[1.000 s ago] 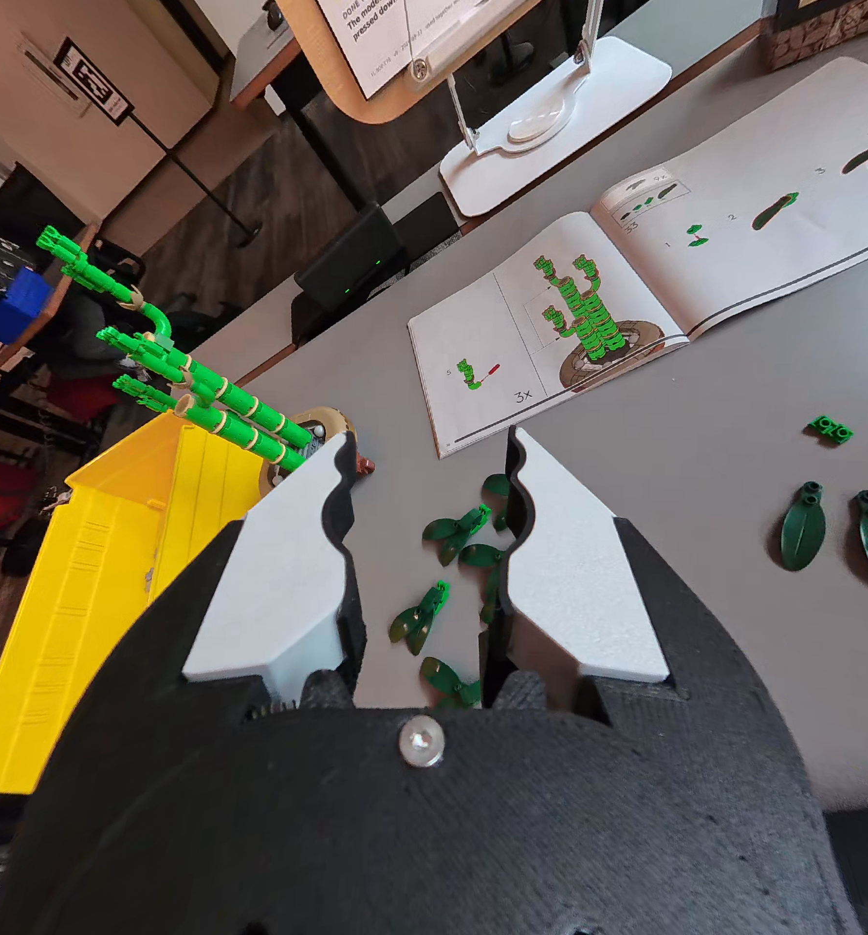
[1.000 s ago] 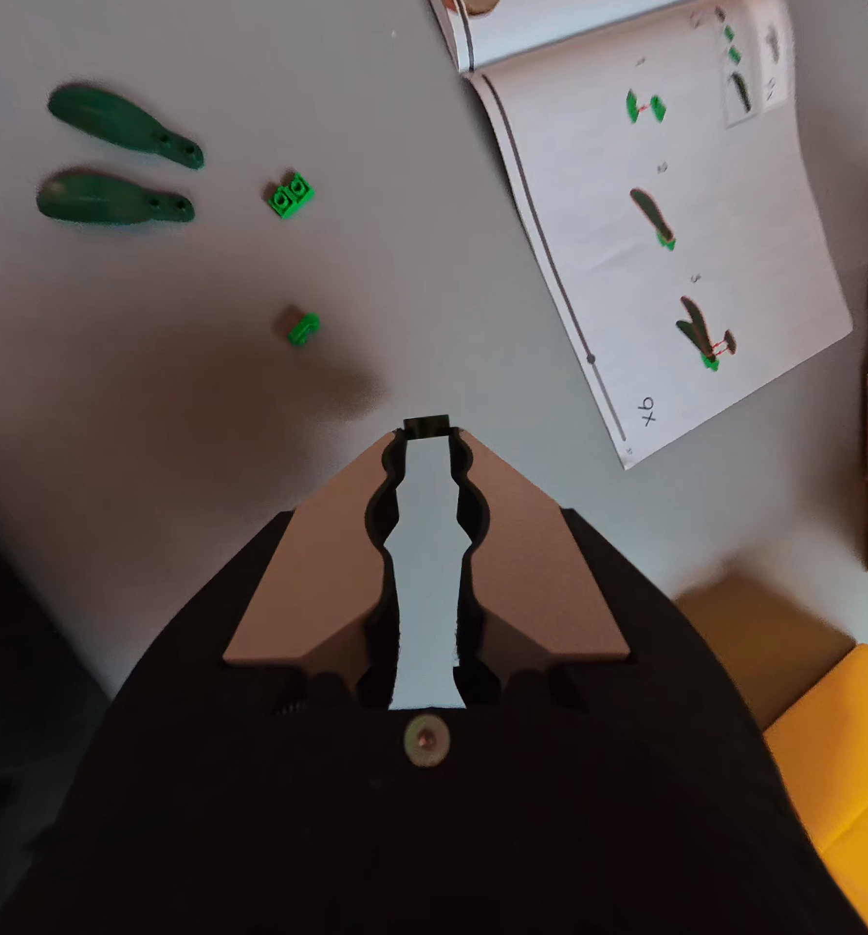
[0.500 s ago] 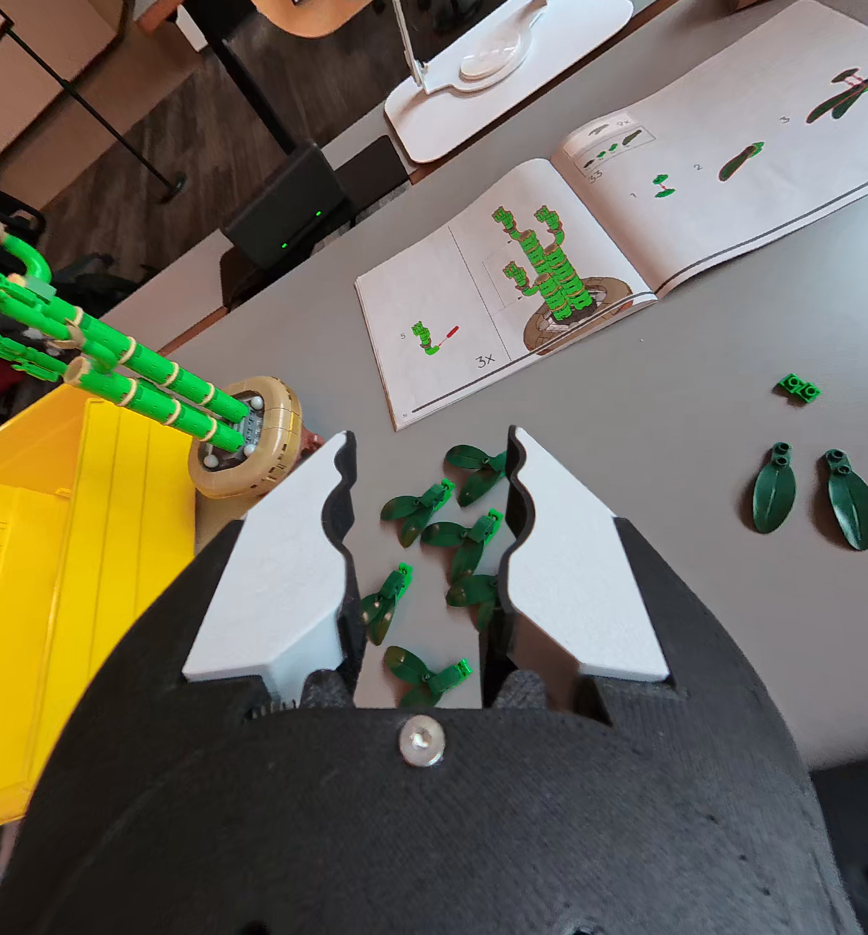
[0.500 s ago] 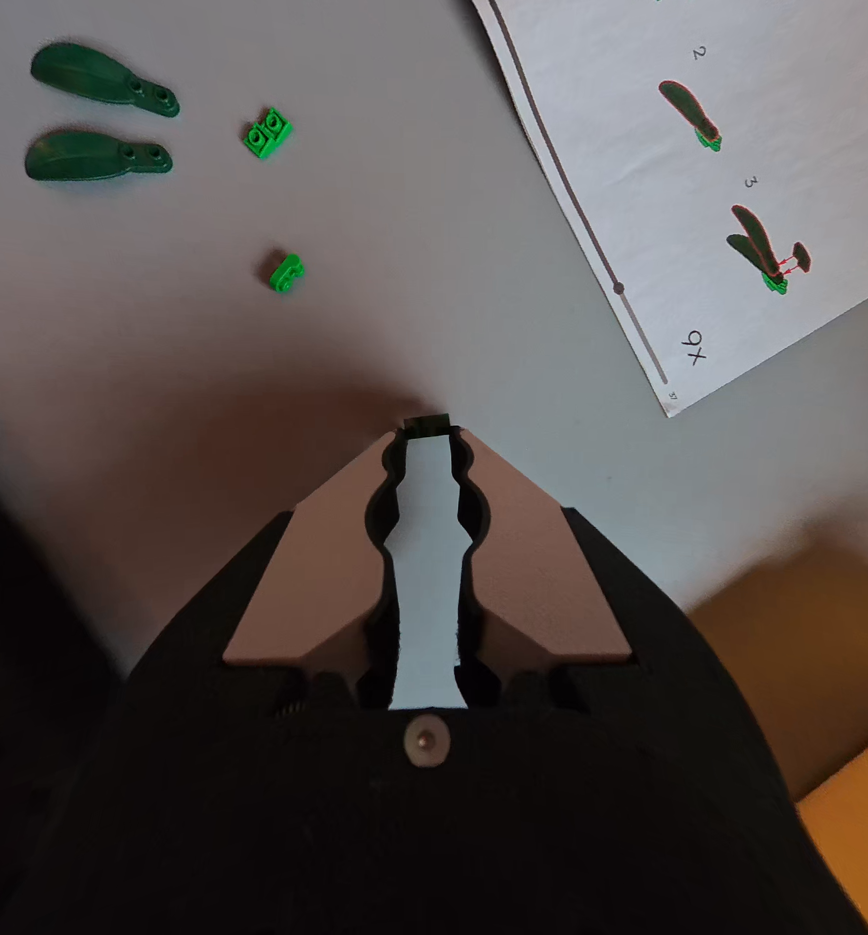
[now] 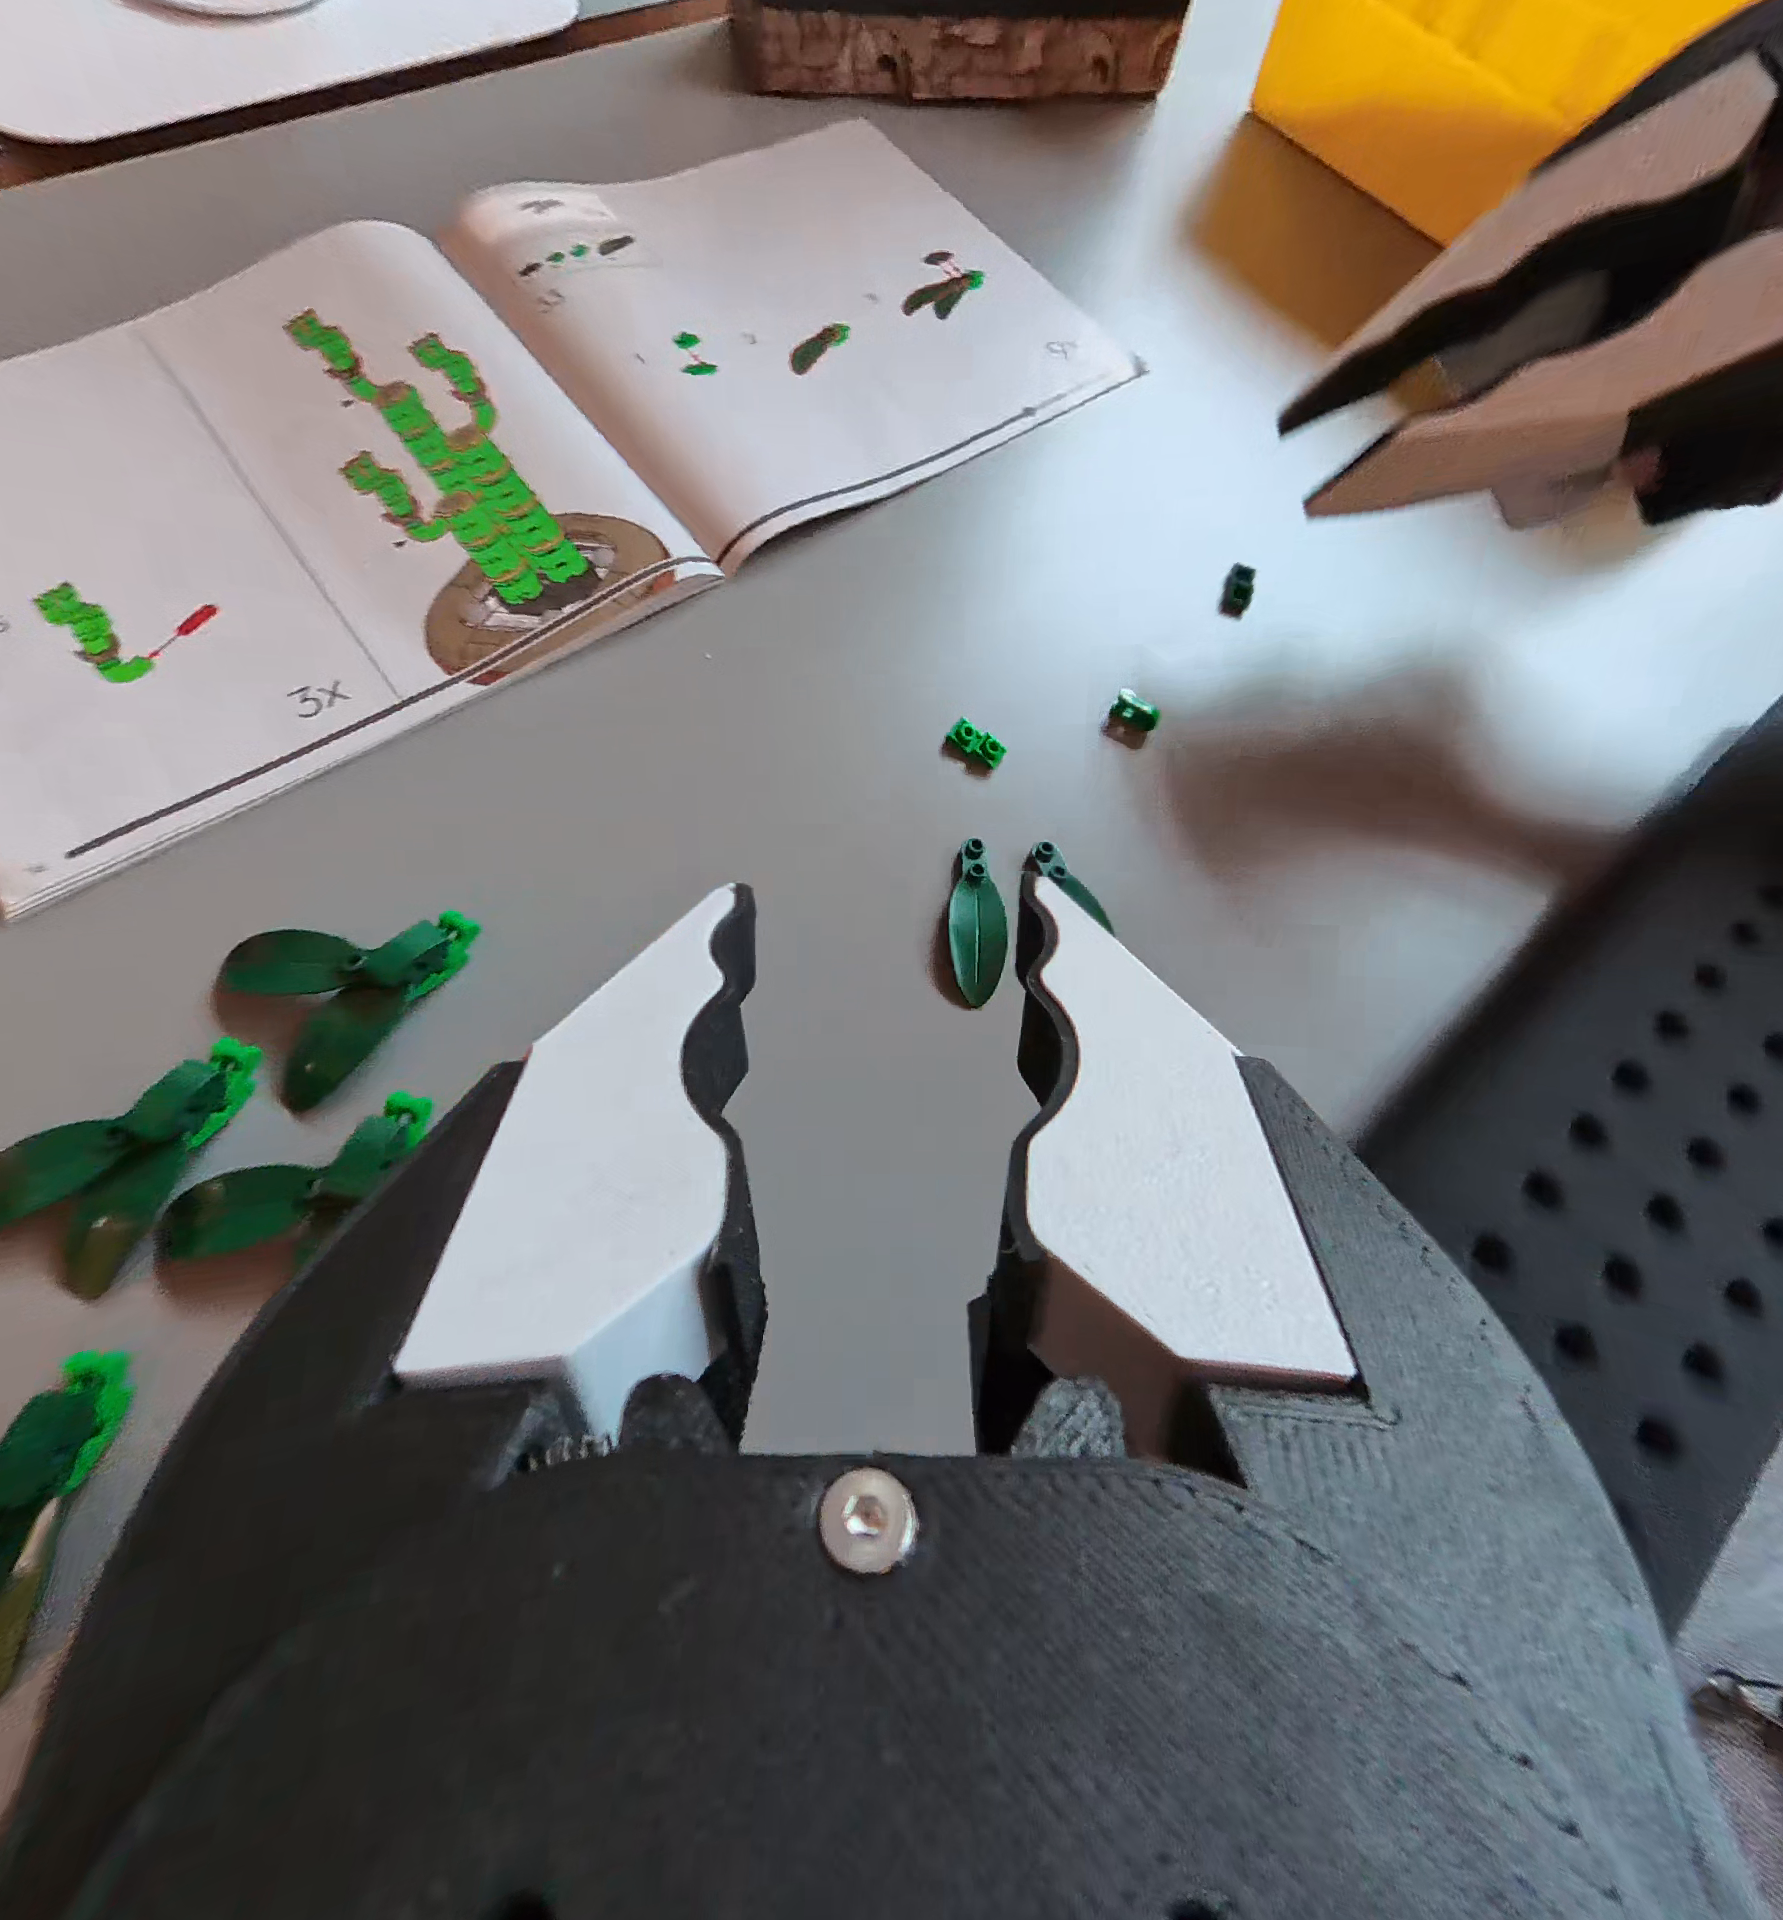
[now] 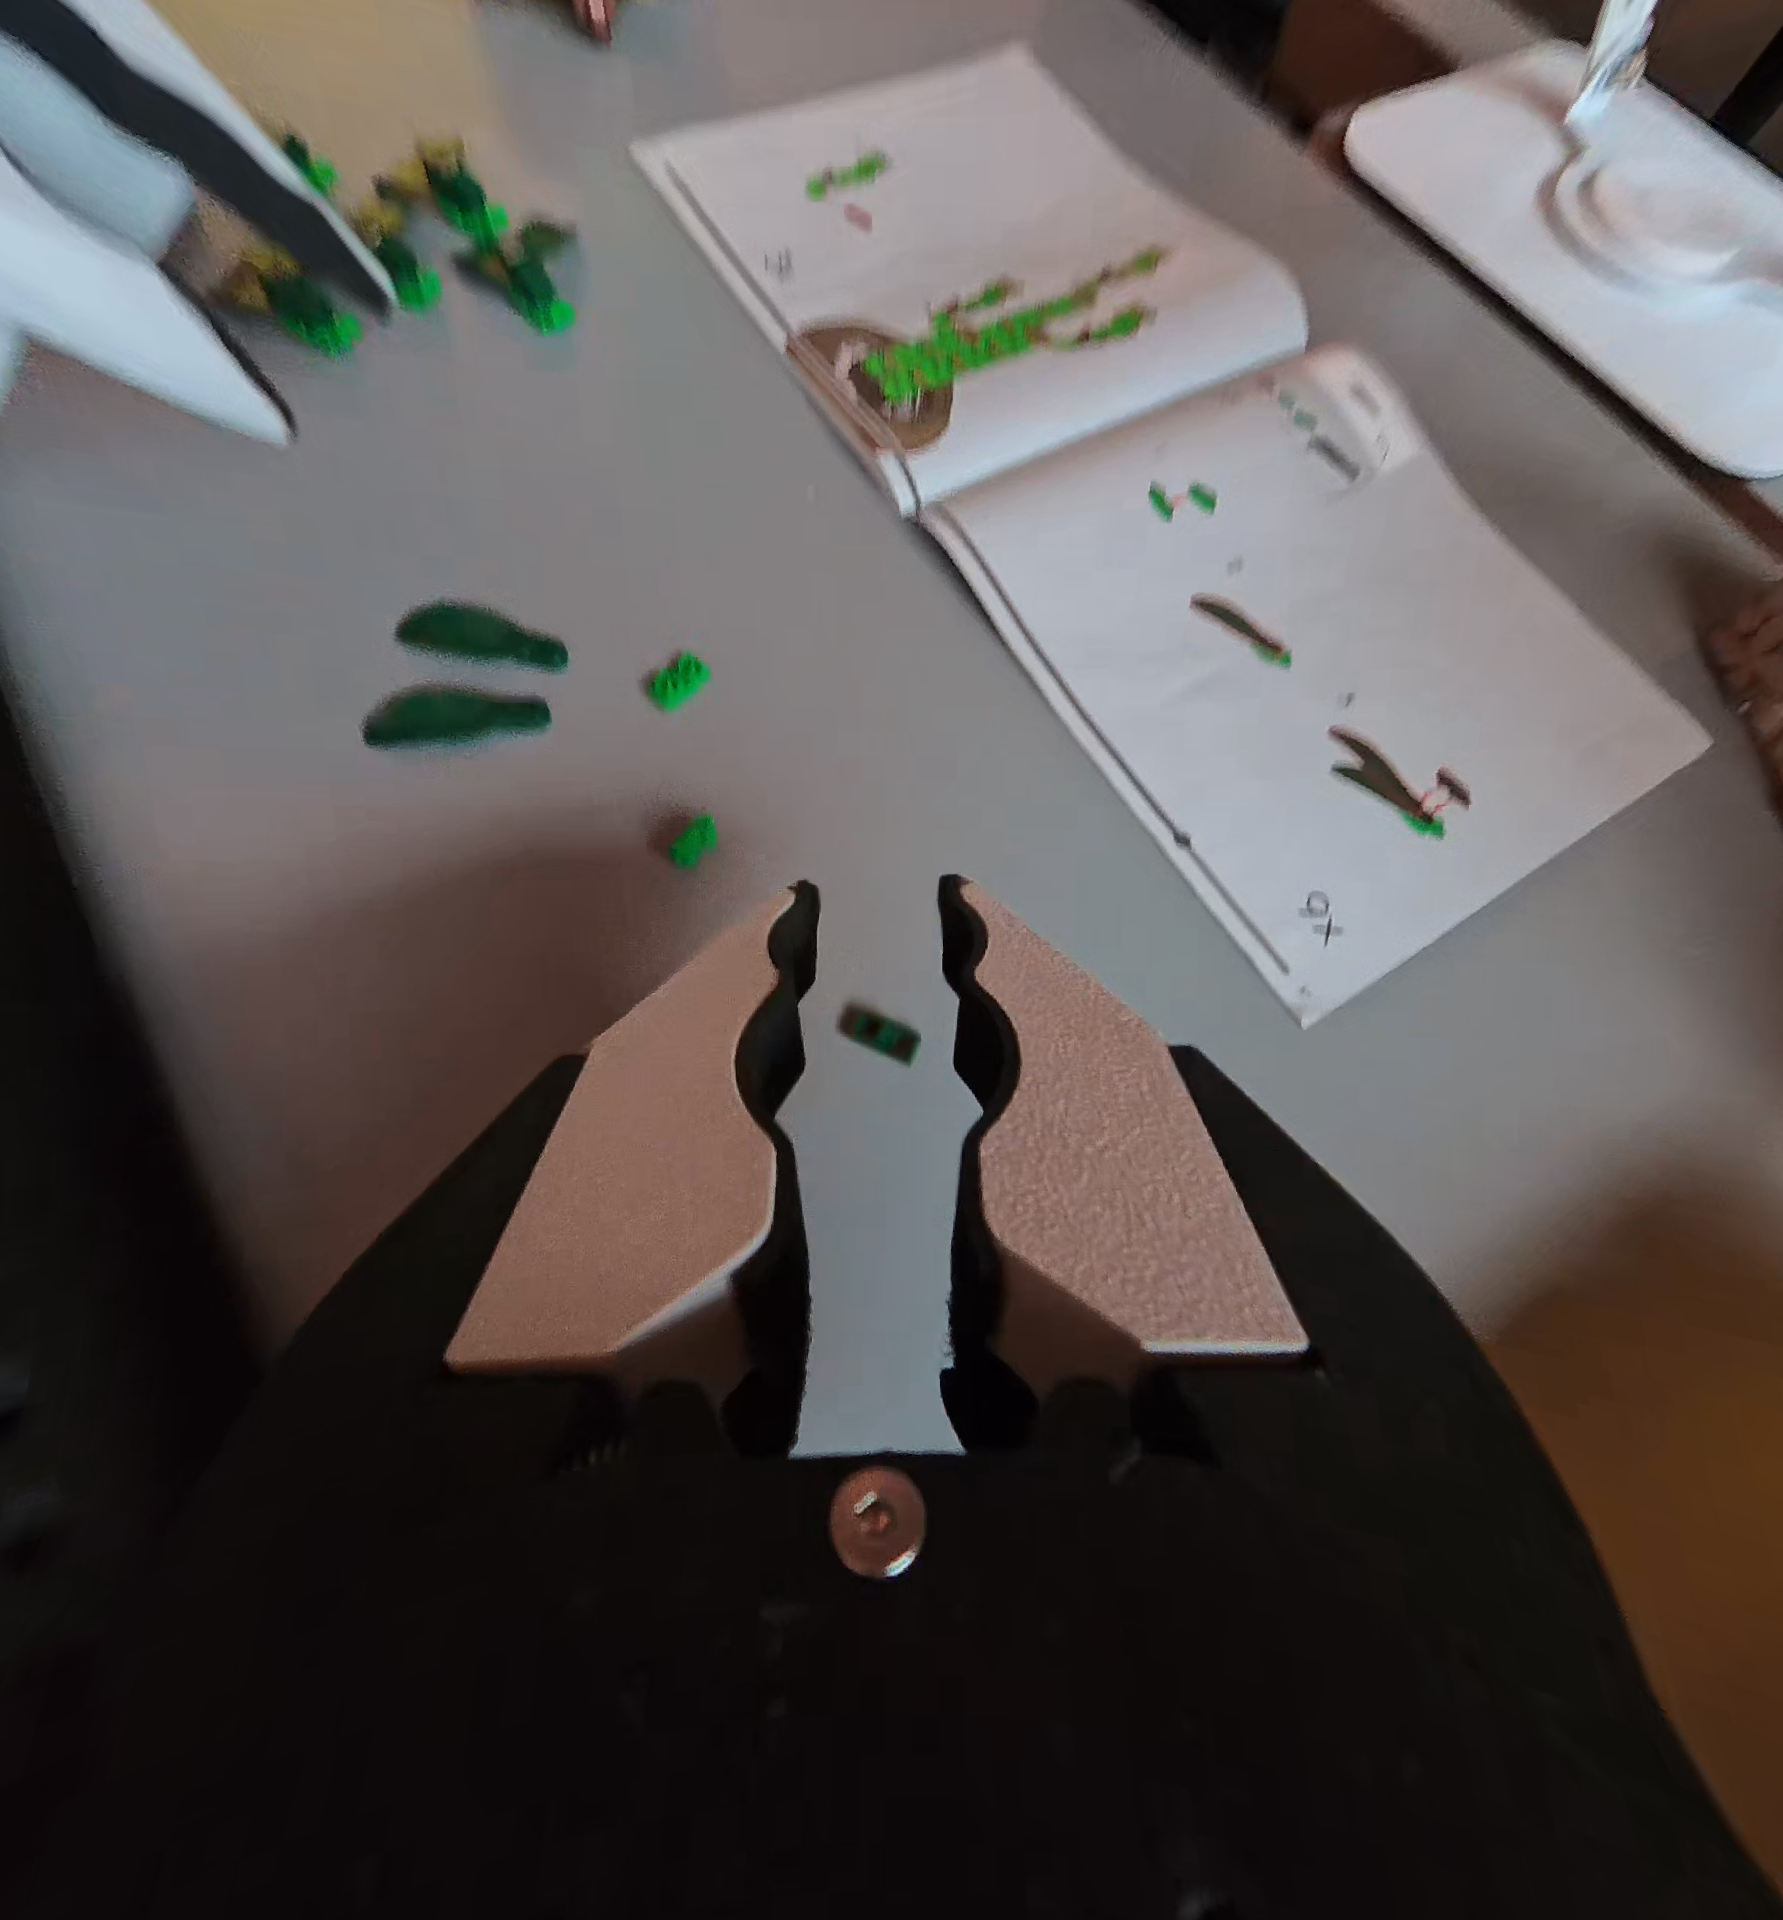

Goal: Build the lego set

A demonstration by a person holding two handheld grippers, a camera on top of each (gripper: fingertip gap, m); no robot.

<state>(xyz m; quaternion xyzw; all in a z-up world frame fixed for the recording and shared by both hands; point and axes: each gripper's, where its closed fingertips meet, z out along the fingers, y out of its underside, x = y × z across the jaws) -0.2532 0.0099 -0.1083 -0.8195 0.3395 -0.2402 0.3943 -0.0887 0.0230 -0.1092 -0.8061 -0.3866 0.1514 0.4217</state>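
Lego pieces lie scattered on the grey desk (image 5: 845, 665) around the open instruction booklet (image 5: 430, 488), which serves as the landmark. Near the booklet's lower right corner sit two bright green small plates (image 5: 974, 745) (image 5: 1133, 713), and beyond them a dark green small piece (image 5: 1237, 589) rests loose on the desk. Half a second ago that dark piece was pinched at the tips of the right tool; now the right tool (image 6: 874, 902) has its fingers apart and empty, and the piece (image 6: 879, 1033) shows on the desk between them, not touched by either finger. In the left wrist view the right tool (image 5: 1302, 457) hovers above the desk to the right of the booklet, in front of a yellow bin (image 5: 1406, 114).

Two dark green leaves (image 5: 975, 935) (image 5: 1072, 894) lie side by side below the booklet's right page, nearer the camera than the bright plates. The left tool (image 5: 882, 904) is spread wide and holds nothing; it has swung since the earlier frame, so the finished leaf clusters (image 5: 347, 977) that lay between its fingers now sit off to its left, below the booklet's left page, and the leaf pair lies just at its right fingertip. The bamboo model has left the view. Both views are slightly blurred.
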